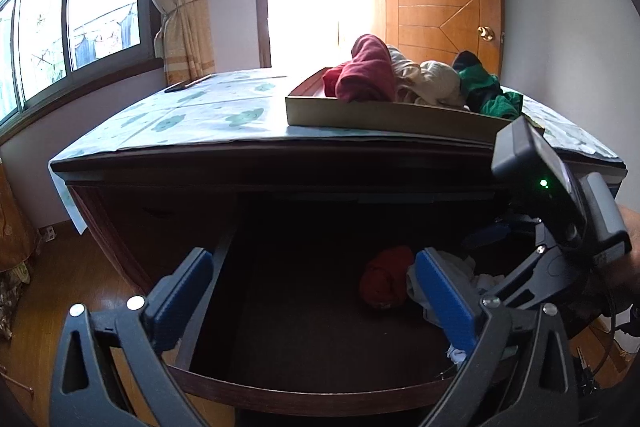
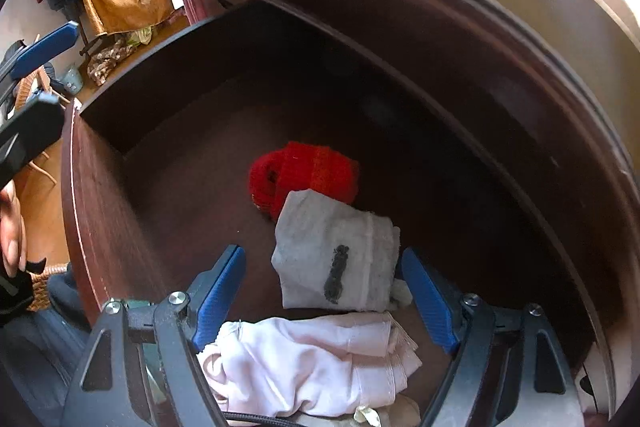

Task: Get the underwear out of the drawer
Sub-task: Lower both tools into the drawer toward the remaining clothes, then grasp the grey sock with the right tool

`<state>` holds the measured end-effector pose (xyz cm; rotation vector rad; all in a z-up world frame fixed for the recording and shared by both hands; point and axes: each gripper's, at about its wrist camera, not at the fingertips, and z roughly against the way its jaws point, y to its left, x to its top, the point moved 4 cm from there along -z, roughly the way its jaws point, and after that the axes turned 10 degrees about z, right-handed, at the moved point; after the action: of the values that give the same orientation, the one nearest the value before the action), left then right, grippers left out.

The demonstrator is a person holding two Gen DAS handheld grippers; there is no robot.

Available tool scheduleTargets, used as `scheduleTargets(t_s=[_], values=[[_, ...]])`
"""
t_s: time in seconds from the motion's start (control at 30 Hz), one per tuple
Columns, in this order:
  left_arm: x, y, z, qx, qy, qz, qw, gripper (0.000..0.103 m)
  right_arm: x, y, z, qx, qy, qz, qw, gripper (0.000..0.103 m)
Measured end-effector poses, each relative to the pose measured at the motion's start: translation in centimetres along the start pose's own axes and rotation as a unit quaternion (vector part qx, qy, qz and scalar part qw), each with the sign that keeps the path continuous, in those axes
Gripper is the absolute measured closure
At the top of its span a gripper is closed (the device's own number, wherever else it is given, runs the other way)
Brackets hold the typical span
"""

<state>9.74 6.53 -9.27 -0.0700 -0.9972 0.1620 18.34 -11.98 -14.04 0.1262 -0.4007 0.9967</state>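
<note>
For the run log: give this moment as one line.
stage: reaching | right gripper: open over folded grey underwear | left gripper: open | dark wooden drawer: open

Underwear (image 2: pixel 334 255) in drawer (image 2: pixel 100 211) — tray (image 1: pixel 384 115) above

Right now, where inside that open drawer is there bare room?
Free: the drawer floor left of the red bundle, toward its left wall. Crowded: the front right, where grey and pink underwear lie.

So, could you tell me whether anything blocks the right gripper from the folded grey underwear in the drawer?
Nothing visible does: the right gripper hangs open above the grey underwear, with the pale pink piece lying nearer.
</note>
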Motion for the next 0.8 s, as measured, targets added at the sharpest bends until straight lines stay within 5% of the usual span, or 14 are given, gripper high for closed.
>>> scheduleTargets(t_s=[0.43, 0.8], values=[[-0.3, 0.2, -0.5, -0.001, 0.008, 0.003, 1.0, 0.001, 2.3, -0.4, -3.2, 0.032, 0.069, 0.027, 0.997, 0.021], [-0.4, 0.0, -0.8, -0.001, 0.01, 0.005, 0.9999, 0.001, 2.5, 1.2, -5.8, 0.033, 0.077, 0.035, 0.996, 0.024]])
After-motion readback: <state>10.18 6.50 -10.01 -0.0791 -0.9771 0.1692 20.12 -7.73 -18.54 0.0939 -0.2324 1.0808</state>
